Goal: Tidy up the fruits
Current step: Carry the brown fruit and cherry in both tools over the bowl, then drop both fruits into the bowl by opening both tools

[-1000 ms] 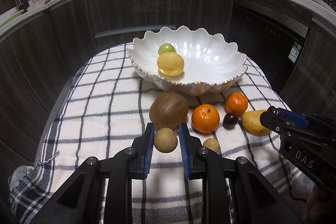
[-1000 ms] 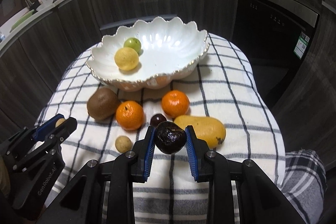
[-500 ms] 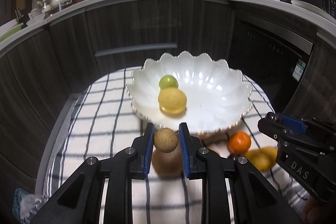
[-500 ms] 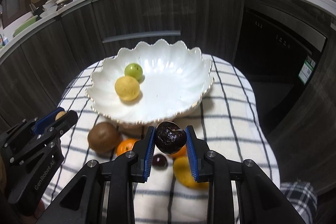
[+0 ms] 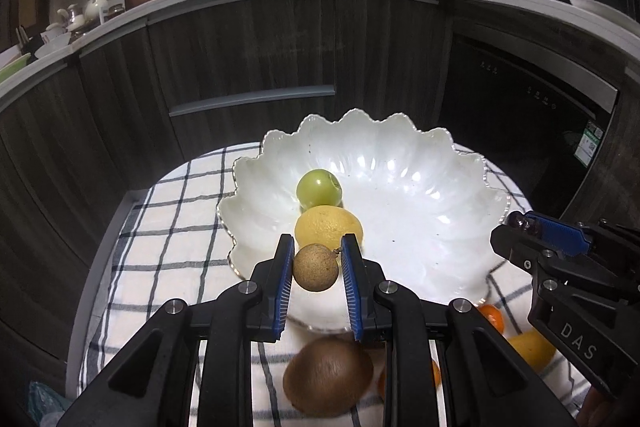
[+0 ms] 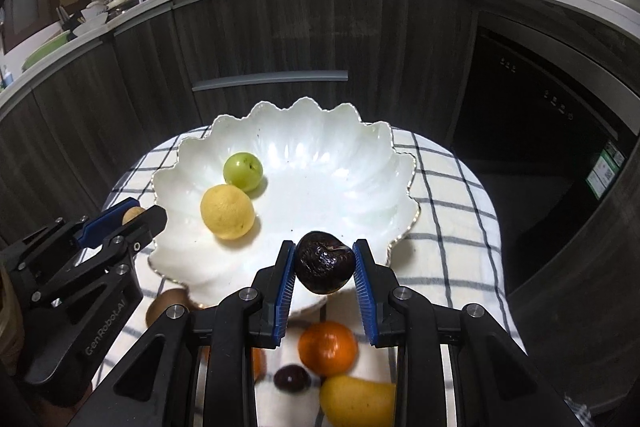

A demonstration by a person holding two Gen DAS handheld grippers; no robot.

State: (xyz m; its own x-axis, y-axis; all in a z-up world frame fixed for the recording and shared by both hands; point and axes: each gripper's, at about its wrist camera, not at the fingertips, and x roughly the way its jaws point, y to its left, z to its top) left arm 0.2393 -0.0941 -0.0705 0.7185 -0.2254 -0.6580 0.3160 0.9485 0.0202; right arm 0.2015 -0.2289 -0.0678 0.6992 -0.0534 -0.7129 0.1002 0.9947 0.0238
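Two clamped grippers with fruit at a white bowl.

The left gripper [image 5: 316, 267] was closed on a small brown round fruit [image 5: 315, 267], held at the bowl's [image 5: 460, 179] 7 o'clock rim. The right gripper [image 6: 324, 269] was closed on a dark wrinkled fruit [image 6: 324, 267] at the bowl's 5 o'clock rim. Inside the bowl, at about 9 o'clock, lay a lemon [image 6: 227, 211] and a green fruit [image 6: 243, 171], touching. On the checked cloth [image 6: 452, 195] near the bowl's 6 o'clock side lay a kiwi [image 5: 328, 381], an orange [image 6: 328, 347], a dark plum [image 6: 292, 379] and a yellow fruit [image 6: 356, 401].
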